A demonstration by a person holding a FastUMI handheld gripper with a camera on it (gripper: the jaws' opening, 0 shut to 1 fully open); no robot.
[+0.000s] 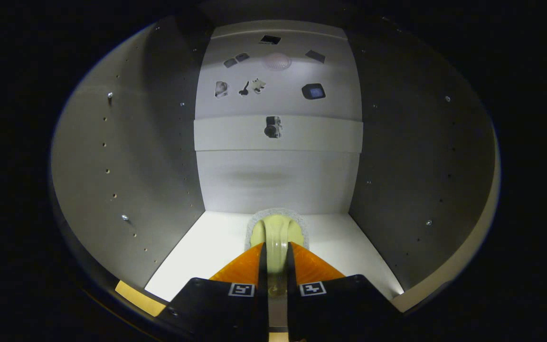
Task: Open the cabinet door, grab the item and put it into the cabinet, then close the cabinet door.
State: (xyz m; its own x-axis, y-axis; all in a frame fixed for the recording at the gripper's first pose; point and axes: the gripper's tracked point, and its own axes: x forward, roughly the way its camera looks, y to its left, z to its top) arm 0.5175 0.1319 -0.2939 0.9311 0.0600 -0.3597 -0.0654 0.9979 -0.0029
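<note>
I am looking into the open cabinet [126,156], whose grey side walls stand left and right. A pale cream cup with a grey speckled rim [277,227] sits on the white cabinet floor [207,251] near the back wall. Its curved handle runs toward me and lies between my two fingers. My gripper [277,251] is shut on that handle, both fingers pressing its sides. The cup's lower body is hidden behind the fingers.
The white back wall [278,180] rises just beyond the cup, with a shelf-like band [235,135] across it and small stickers above. Rows of peg holes and screws dot both side walls. The cabinet's front edge [136,297] lies at the lower left.
</note>
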